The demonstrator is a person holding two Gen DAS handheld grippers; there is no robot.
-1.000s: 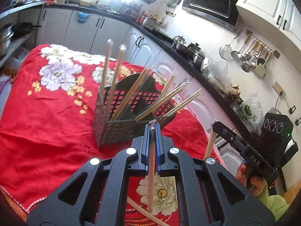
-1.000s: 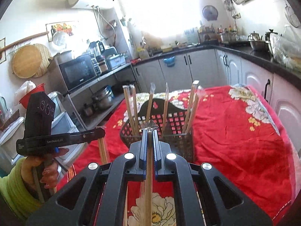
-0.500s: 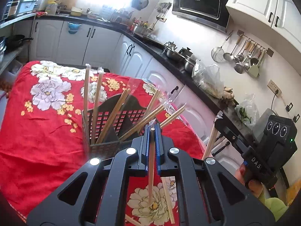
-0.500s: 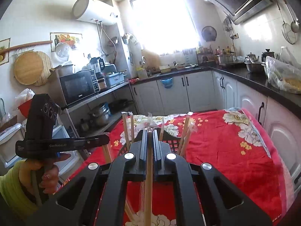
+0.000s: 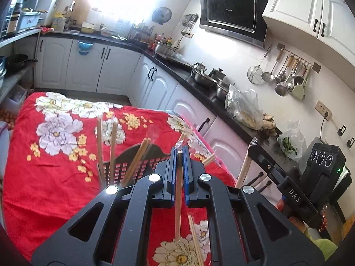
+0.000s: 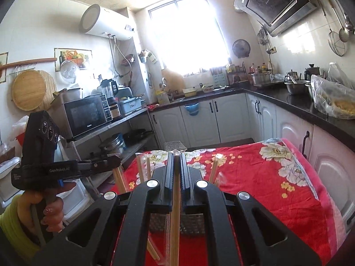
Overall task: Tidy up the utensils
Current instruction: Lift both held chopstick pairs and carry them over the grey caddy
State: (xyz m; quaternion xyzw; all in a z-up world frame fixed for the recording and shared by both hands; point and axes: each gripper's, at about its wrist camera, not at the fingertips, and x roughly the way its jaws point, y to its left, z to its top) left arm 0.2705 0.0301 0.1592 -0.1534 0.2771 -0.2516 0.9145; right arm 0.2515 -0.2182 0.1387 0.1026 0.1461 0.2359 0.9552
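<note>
A bench under a red floral cloth (image 5: pixel 51 177) stands in a kitchen with white cabinets and a black counter. The black mesh utensil basket (image 5: pixel 144 161), holding upright chopsticks, is largely hidden behind the grippers. The left gripper (image 5: pixel 179 153) and the right gripper (image 6: pixel 176 155) each have fingers clamped on one wrapped chopstick (image 5: pixel 178 199), (image 6: pixel 174 221), above the basket.

Left gripper (image 5: pixel 179 155) clamps a chopstick (image 5: pixel 178 201) above the red floral cloth (image 5: pixel 44 177); dark mesh holder (image 5: pixel 133 166) just beyond, right gripper (image 5: pixel 255 148) far right.
</note>
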